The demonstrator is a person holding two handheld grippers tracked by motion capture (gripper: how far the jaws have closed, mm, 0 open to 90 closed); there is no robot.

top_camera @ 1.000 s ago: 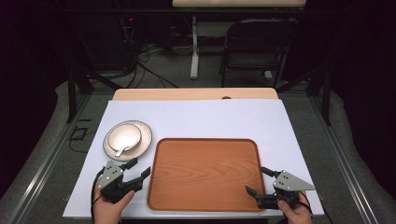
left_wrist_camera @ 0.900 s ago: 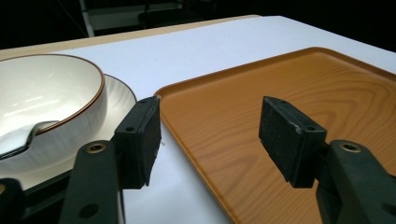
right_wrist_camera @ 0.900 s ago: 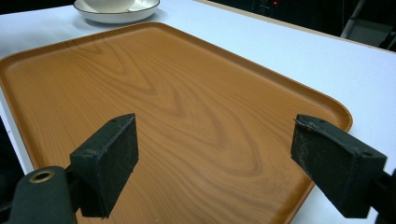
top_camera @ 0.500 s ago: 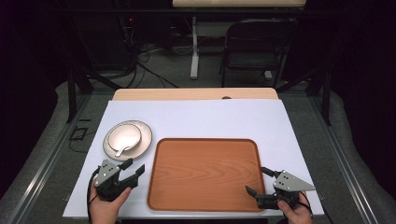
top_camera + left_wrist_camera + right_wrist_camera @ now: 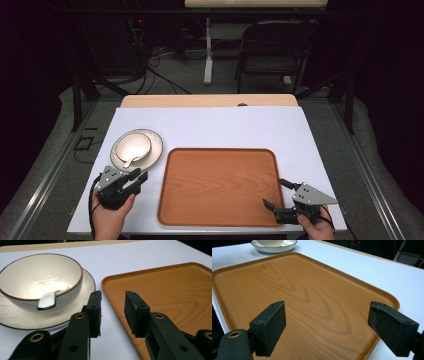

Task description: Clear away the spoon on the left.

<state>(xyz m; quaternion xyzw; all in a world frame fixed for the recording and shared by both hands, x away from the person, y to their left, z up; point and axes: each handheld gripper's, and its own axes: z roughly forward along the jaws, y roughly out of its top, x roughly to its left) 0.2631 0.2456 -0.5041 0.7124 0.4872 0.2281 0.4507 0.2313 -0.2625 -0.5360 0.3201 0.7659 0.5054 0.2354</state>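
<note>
Nearby: bowl [image 5: 41, 281] on plate [image 5: 82, 300], just beyond left gripper [image 5: 113, 306].

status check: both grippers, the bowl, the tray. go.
Left gripper open, empty, just short of the plate. Right gripper open wide at the tray corner. Bowl on plate, spoon inside. Tray bare, nothing in the way.

Black chair [image 5: 274, 47] behind the table, cables [image 5: 155, 75] on grey floor, white table leg [image 5: 207, 55]

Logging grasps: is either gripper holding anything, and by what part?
Nothing is held. The left gripper and right gripper both have open, empty fingers.
</note>
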